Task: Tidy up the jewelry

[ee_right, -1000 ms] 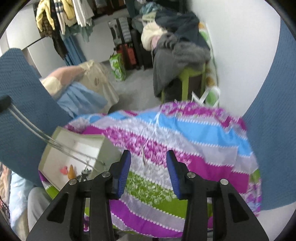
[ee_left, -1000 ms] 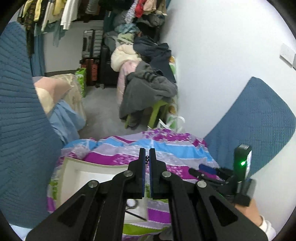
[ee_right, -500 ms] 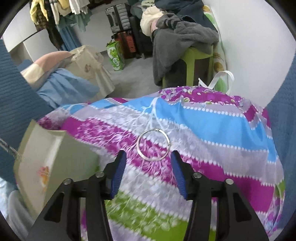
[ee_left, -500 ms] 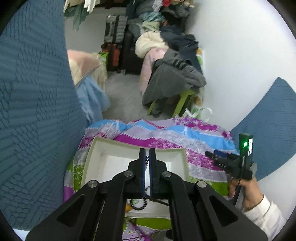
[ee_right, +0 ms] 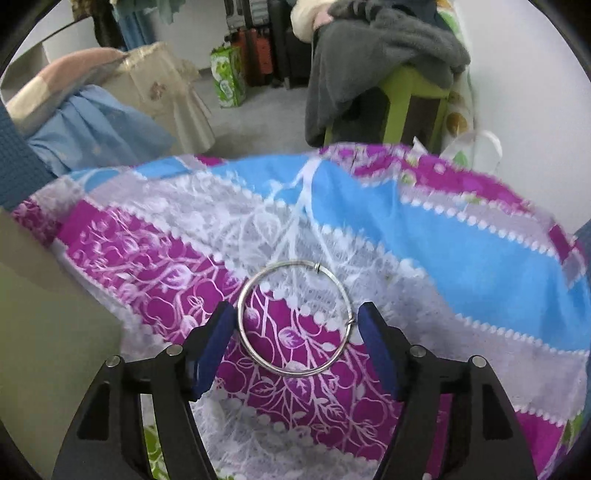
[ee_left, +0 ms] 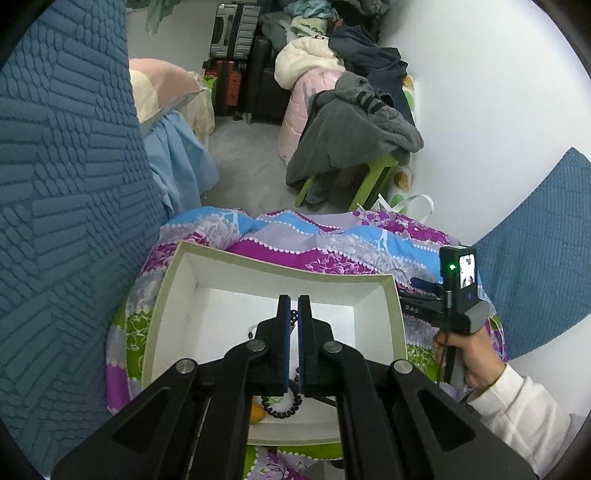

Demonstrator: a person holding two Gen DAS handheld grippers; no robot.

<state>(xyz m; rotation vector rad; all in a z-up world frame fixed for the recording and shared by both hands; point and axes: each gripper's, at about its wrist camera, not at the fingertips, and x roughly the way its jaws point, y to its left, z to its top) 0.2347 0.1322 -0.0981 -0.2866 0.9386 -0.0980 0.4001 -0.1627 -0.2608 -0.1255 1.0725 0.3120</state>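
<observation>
My left gripper (ee_left: 294, 306) is shut on a dark bead chain (ee_left: 294, 318) and holds it over the open white box (ee_left: 397, 306). In the box lie a black coiled band (ee_left: 280, 402) and an orange piece (ee_left: 257, 415). My right gripper (ee_right: 295, 317) is open, its blue pads (ee_right: 218, 332) on either side of a thin silver ring (ee_right: 294, 318) that lies flat on the patterned cloth (ee_right: 461, 258). The right gripper also shows in the left wrist view (ee_left: 424, 295), to the right of the box.
The box's outer wall (ee_right: 48, 332) stands close to the left of my right gripper. Blue padded chair backs (ee_left: 66, 221) flank the cloth-covered surface. Beyond its far edge is floor, a green stool under grey clothes (ee_left: 351, 147) and suitcases (ee_left: 232, 33).
My left gripper has moved with the chain from beside the box to over its inside. My right gripper has come down and forward until its open jaws straddle the silver ring.
</observation>
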